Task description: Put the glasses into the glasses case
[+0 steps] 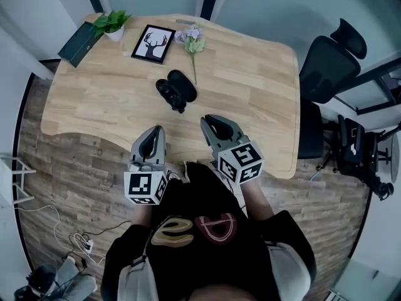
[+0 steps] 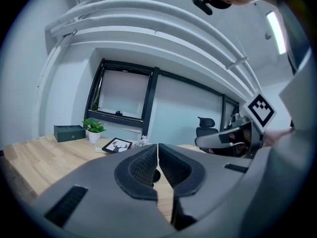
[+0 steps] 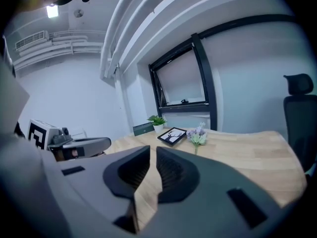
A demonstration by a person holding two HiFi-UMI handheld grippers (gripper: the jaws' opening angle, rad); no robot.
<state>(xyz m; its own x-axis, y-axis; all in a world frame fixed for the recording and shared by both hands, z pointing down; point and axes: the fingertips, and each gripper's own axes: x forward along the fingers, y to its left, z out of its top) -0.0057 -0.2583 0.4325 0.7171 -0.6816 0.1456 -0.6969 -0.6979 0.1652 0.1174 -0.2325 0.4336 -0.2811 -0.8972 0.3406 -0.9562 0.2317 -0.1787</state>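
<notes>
1. The glasses case (image 1: 185,81) is a black oval near the middle of the desk (image 1: 257,105). A smaller dark lump that touches its left side looks like the glasses (image 1: 166,92). In the head view it's too small to say whether they're folded or how the case lid sits.
2. Both tools sit at the near edge of the desk, right by the person's body and apart from the case. Neither one touches the case or the glasses.
3. The left tool (image 1: 155,130) is nearer than the case and a bit left of it. Its own view shows the pads pressed together with just a hairline slit and nothing caught in it. A dark blob shows low through that slit, so the case is pretty much straight ahead of it.
4. The right tool (image 1: 209,123) is nearer than the case and to its right. Its jaws stand a narrow gap apart, and only bare wood shows between the pads.
5. Along the far edge, from left to right, are a dark box (image 1: 79,42), a potted plant (image 1: 113,22), a framed picture (image 1: 153,44) and a flower (image 1: 192,41). They're all beyond the case.
6. An office chair (image 1: 329,61) stands off the right side of the desk.
</notes>
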